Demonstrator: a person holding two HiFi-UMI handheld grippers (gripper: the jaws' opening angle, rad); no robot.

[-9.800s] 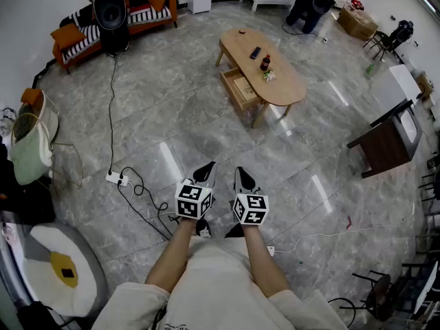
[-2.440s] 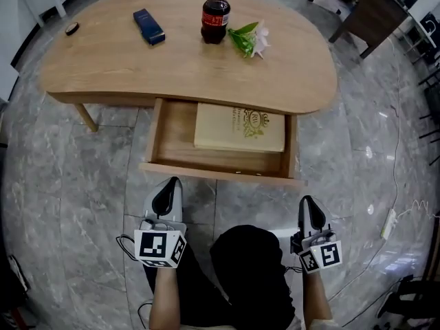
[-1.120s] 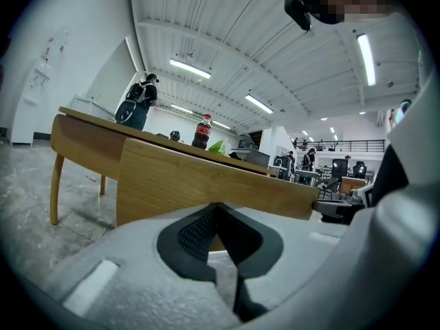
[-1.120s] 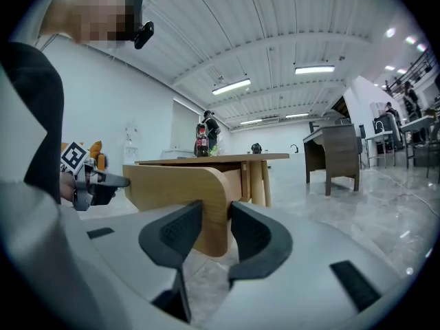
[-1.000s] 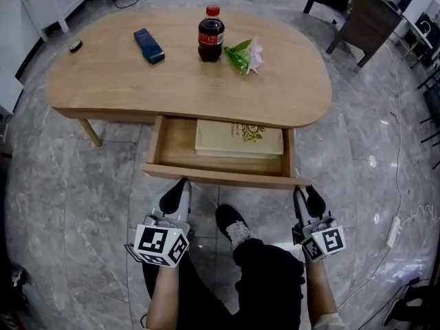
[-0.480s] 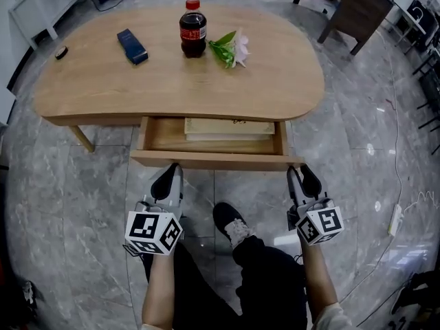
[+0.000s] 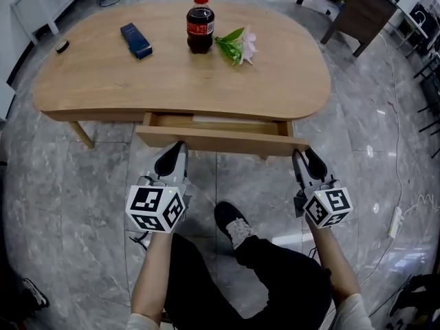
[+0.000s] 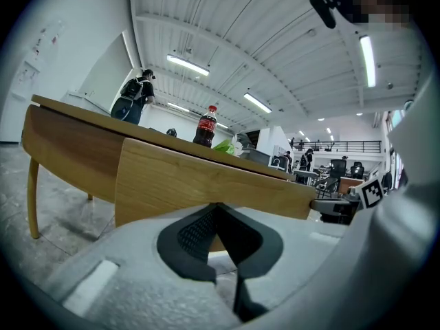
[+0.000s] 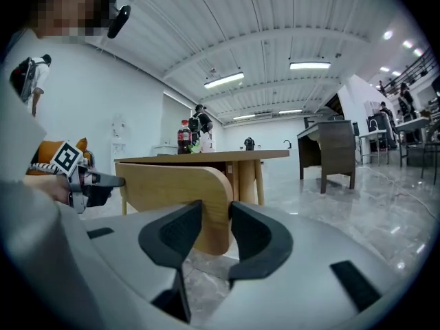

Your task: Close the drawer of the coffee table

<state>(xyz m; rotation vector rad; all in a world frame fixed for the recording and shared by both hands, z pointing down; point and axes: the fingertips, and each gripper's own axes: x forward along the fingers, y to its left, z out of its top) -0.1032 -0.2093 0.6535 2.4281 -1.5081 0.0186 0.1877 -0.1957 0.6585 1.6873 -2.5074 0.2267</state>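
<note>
Drawer (image 7: 220, 139) nearly home under the table (image 7: 172, 78); only a narrow gap is left. Left gripper (image 7: 177, 150), fingers closed, meets its front at 7 o'clock; right gripper (image 7: 303, 155), fingers open, at 5 o'clock.

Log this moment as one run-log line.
drawer: slightly open | left gripper: shut, tips at its front | right gripper: open, at the front's right end
</note>
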